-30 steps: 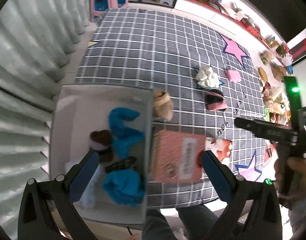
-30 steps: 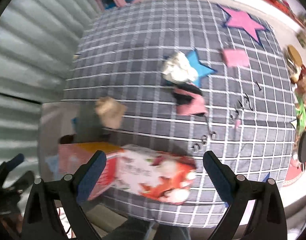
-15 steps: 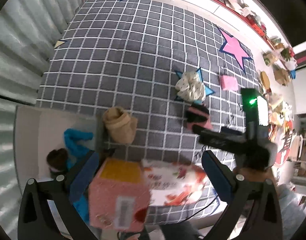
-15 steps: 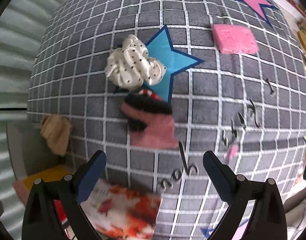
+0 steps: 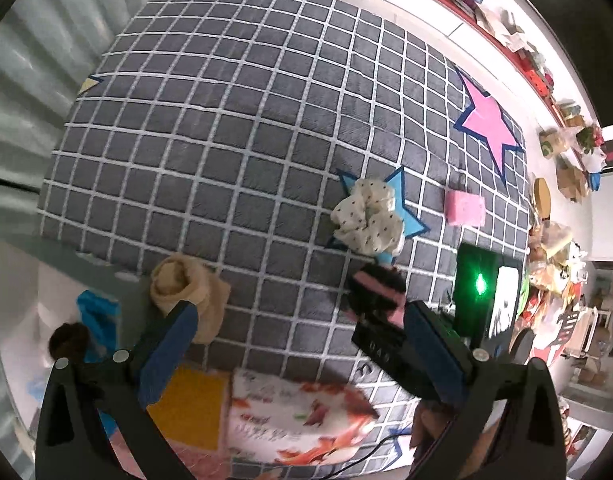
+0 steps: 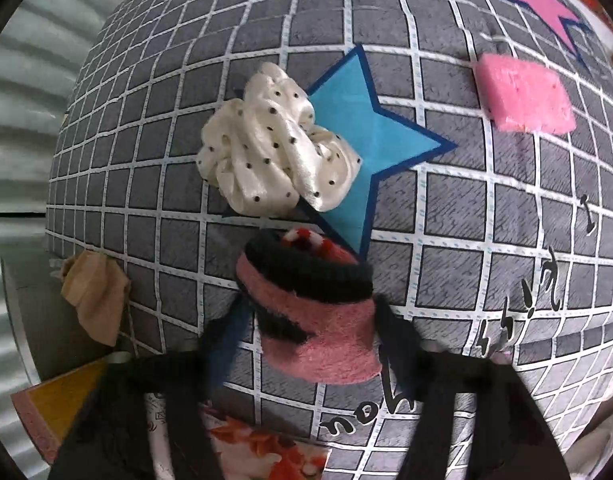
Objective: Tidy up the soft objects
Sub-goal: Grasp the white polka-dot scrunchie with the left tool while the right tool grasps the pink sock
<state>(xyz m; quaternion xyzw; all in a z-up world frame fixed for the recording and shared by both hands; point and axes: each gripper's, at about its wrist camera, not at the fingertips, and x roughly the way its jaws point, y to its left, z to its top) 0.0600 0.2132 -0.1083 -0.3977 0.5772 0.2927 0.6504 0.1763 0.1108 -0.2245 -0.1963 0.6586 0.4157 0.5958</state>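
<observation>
Surface: a grey checked mat with pink and blue stars. Its far half lies bare, giving you open room; all items cluster toward the near edge.

Near left edge: a tan sock overhangs the mat's rim, just beside a white bin that holds blue cloth and a dark brown item.

Near edge, centre: a pink box with a yellow top, and a floral packet just beside it.

Middle right: a cream dotted scrunchie lies partly on the blue star; a pink sponge sits well apart to its right.

Right tongs: your jaws have just been closing and now stand on either side of the pink and black sock, which lies on the mat just below the scrunchie. The blurred fingers sit against its flanks, gripping it.

Left tongs: your jaws stand wide apart above the near edge, holding nothing; one finger crosses in front of the tan sock.
</observation>
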